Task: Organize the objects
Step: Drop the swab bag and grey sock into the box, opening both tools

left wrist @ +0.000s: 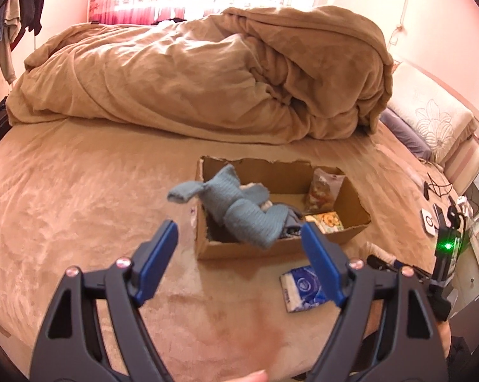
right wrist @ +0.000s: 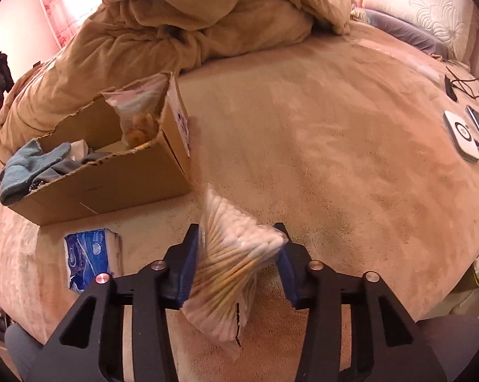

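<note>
Right hand-held gripper (right wrist: 236,254): blue pads clamped on a clear bag of cotton swabs (right wrist: 229,264), bag tilted, its lower end hanging over the bed (right wrist: 319,146); left hand-held gripper (left wrist: 239,251): jaws wide apart, nothing between them, above the bedcover; blue-and-white tissue pack (left wrist: 303,289) flat on the bed just beside the left gripper's right finger, at 5 o'clock from the cardboard box (left wrist: 271,248); box open, torn rim, mid-bed at 12 o'clock from the left gripper; grey-blue knitted sock (left wrist: 236,210) draped over the box's left wall, one end hanging outside; snack bag (left wrist: 322,191) upright in the far right corner of the box; yellow printed packet (left wrist: 327,221) lying inside at the near right; white square device (right wrist: 462,140) with cable at 2 o'clock on the bed; heaped tan duvet (left wrist: 207,73) across the far side; pillow (left wrist: 430,117) at far right.
</note>
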Action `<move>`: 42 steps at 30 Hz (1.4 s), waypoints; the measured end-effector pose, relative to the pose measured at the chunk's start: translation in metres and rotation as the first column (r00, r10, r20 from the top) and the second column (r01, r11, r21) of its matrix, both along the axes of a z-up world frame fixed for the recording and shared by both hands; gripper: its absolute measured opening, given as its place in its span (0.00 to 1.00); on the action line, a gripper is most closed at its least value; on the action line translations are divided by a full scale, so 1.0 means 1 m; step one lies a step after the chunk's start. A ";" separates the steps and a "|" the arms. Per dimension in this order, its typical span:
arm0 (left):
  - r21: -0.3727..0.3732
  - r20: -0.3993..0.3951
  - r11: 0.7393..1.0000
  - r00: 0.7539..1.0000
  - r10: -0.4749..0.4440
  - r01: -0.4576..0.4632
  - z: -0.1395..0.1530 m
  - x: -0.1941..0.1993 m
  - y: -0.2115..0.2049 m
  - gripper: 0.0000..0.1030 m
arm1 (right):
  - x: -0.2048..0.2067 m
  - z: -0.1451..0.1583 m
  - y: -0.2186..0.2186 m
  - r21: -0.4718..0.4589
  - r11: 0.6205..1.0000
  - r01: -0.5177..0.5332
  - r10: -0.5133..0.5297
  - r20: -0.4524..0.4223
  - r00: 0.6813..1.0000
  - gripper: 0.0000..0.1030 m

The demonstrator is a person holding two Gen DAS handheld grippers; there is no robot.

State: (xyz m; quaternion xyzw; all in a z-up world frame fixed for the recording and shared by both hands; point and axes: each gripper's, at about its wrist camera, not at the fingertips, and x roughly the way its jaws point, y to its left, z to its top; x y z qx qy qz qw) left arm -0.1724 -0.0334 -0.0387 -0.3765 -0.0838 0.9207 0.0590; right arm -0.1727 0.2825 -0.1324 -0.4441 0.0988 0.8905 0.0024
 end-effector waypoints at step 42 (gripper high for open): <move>0.011 0.110 0.999 0.993 0.039 -0.041 -0.061 -0.080 -0.018 0.88 | -0.096 0.071 -0.134 0.057 0.918 -0.392 0.395 -0.188 0.899 0.62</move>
